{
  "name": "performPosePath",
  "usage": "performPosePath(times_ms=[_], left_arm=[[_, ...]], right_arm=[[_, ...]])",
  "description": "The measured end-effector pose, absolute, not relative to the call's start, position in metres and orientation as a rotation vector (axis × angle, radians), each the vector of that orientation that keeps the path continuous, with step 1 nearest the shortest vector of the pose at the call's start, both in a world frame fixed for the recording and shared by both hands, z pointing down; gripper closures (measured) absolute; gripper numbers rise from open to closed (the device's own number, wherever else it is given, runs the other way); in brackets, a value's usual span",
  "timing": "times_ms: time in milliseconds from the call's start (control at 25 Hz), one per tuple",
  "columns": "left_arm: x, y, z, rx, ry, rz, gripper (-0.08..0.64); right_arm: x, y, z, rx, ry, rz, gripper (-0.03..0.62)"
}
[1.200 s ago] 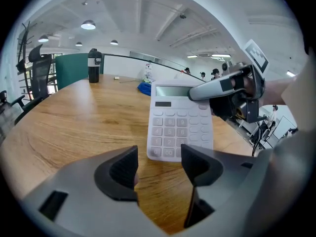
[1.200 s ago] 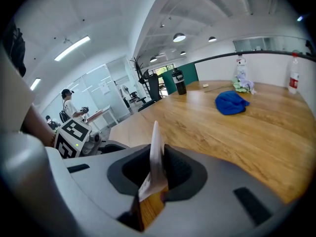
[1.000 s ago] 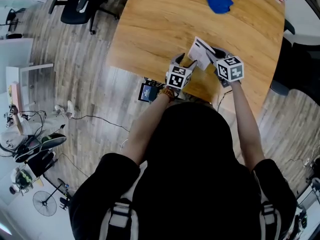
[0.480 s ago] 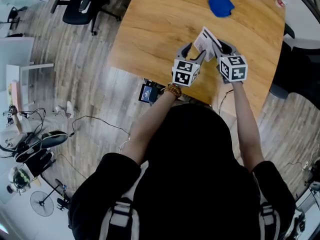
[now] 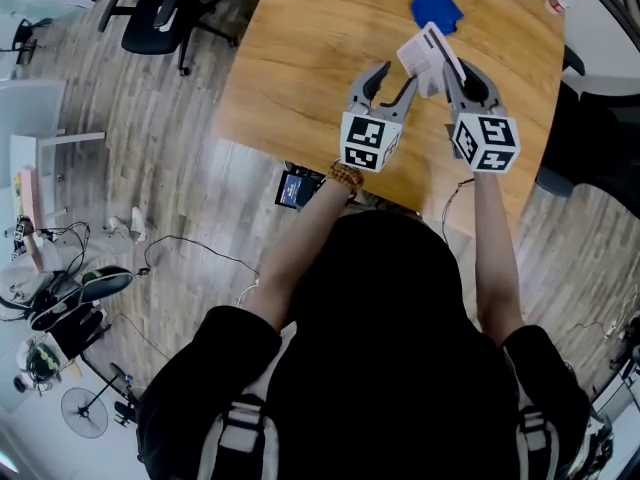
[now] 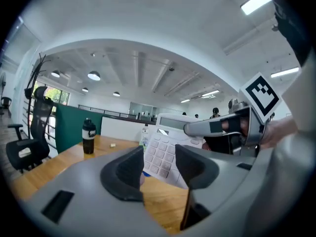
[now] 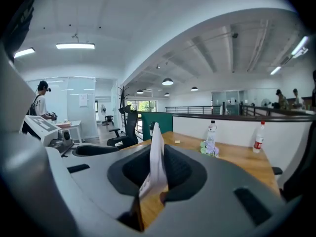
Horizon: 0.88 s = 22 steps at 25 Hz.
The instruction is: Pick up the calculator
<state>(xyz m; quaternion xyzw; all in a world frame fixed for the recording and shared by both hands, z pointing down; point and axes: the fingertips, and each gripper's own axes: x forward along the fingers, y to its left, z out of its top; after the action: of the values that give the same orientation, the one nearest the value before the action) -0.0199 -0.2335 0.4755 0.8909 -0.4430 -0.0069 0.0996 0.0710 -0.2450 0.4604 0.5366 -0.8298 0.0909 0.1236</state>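
right gripper: (image 5: 462, 72) jaws nearly together, clamped on the calculator (image 5: 428, 56). In its own view the body stands edge-on between the pads (image 7: 174, 168).
left gripper: (image 5: 393, 80) jaws partly apart and closing, nothing between them. The keypad shows past the tips in its view, no contact I can see.
calculator place: in the air over the table (image 5: 300, 58), tilted, gripped at one edge by the right claw. The left claw is just beside its lower corner.
step: lift looks done; now holding it steady, maybe bringing the left in as support.
do it well: grip is on a thin edge, so the body could swivel. Keep the squeeze firm and the wrist quiet, no fast swings. If the left takes hold, set its pads flat on the free edge and close slowly, so the calculator isn't levered out of the right.
risk: slip or twist, then a drop onto the wood.
writing: none readable. Key legends too small, display blank or washed out. Cubes carry black-and-white square markers only.
nearby: blue cloth (image 5: 437, 6) well apart; dark bottle (image 6: 89, 137) has a pale label, unreadable.
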Motion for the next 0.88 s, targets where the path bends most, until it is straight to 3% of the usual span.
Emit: performPosePath(times_ms=[320, 880], left_arm=[[-0.026, -0.235, 0.406, 2.723, -1.425, -0.203, 0.419], [-0.023, -0.201, 0.404, 2.772, -1.518, -0.142, 0.466]], right_arm=[[0.071, -0.233, 0.4, 1.608, -2.43, 0.028, 0.518], [0.058, -0.187, 0.404, 1.681, -2.339, -0.077, 0.52]])
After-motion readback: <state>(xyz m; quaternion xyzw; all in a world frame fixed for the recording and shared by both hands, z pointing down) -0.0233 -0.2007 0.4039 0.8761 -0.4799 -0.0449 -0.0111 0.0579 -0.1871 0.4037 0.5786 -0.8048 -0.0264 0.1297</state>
